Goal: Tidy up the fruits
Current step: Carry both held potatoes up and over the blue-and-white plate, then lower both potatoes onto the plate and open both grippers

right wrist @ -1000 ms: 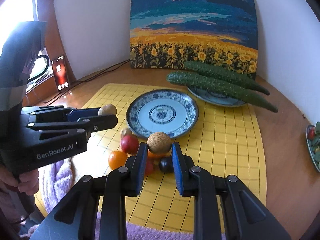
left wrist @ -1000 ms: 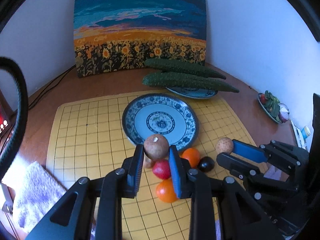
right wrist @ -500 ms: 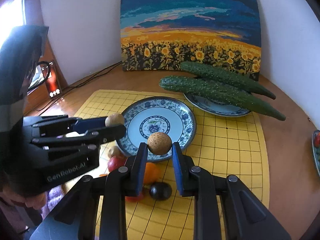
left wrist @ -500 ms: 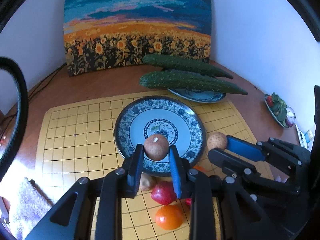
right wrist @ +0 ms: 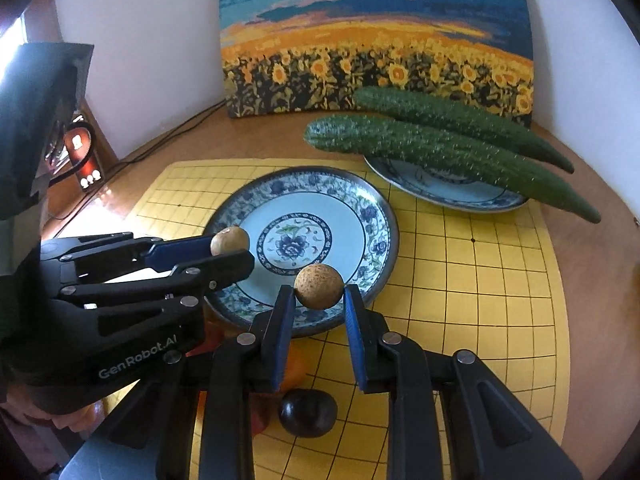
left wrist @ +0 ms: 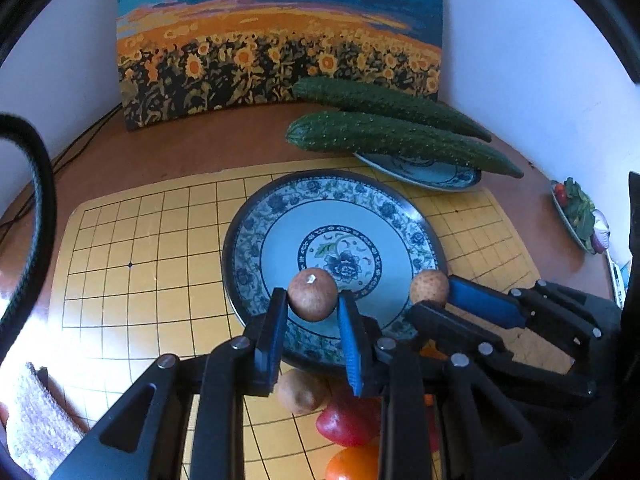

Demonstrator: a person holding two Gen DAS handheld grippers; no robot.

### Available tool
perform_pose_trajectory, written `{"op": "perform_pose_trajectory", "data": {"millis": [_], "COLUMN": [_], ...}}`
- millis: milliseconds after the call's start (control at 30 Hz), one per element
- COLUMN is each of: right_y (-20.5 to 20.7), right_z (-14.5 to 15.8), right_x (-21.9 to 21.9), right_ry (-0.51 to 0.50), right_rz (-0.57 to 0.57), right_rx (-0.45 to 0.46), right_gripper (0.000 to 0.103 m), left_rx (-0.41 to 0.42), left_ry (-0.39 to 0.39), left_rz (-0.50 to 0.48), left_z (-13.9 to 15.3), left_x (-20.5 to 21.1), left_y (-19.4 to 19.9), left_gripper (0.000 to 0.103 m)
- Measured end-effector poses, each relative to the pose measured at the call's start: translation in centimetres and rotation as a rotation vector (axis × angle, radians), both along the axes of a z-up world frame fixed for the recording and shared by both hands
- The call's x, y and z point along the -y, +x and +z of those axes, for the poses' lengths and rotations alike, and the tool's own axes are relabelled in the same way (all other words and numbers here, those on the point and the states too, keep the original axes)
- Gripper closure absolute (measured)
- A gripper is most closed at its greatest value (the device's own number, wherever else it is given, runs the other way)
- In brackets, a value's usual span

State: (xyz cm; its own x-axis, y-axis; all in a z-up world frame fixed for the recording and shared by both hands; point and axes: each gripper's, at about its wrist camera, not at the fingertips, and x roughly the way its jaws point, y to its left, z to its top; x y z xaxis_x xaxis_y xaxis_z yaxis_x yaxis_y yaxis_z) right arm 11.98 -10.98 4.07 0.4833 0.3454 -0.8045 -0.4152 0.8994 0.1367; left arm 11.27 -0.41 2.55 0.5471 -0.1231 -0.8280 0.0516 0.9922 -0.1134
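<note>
My left gripper is shut on a small round brown fruit and holds it above the near rim of the blue patterned plate. My right gripper is shut on a second small brown fruit above the same plate's near rim. Each gripper shows in the other's view, the right one beside the left one. Below the fingers lie a brown fruit, a red fruit, an orange fruit and a dark plum.
Two long cucumbers rest on a second plate at the back right. A sunflower painting leans on the wall. A yellow grid mat covers the table. A purple towel lies front left. A small dish of vegetables sits far right.
Both grippers have moved forward with their brown fruits, from above the fruit pile to above the near rim of the blue plate. The loose fruits now lie below the fingers.
</note>
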Motion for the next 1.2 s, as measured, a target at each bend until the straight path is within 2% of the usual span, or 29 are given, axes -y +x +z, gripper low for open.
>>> {"op": "perform_pose_trajectory", "data": {"millis": [667, 733, 867, 933, 1200], "right_y": [0.4, 0.4, 0.4, 0.3, -0.5], "right_z": [0.1, 0.1, 0.2, 0.3, 1.0], "right_x": [-0.1, 0.0, 0.4, 0.7, 1.0], "right_ry": [-0.009, -0.004, -0.005, 0.005, 0.012], "right_rz": [-0.001, -0.007, -0.024, -0.031, -0.038], "right_rx": [-0.003, -0.008, -0.003, -0.006, 0.008], "right_gripper": [0.077, 0.076, 0.068, 0.067, 0.067], "left_rx": [-0.018, -0.018, -0.014, -0.014, -0.009], "left_ry": [-0.002, 0.002, 0.01, 0.005, 0.0], "left_rz": [0.01, 0.014, 0.021, 0.021, 0.015], "left_z": [-0.6, -0.5, -0.3, -0.1, 0.7], "left_x": [0.1, 0.1, 0.0, -0.1, 0.0], "left_y": [0.4, 0.4, 0.1, 0.0, -0.9], "left_gripper": [0.076, 0.072, 0.067, 0.065, 0.063]}}
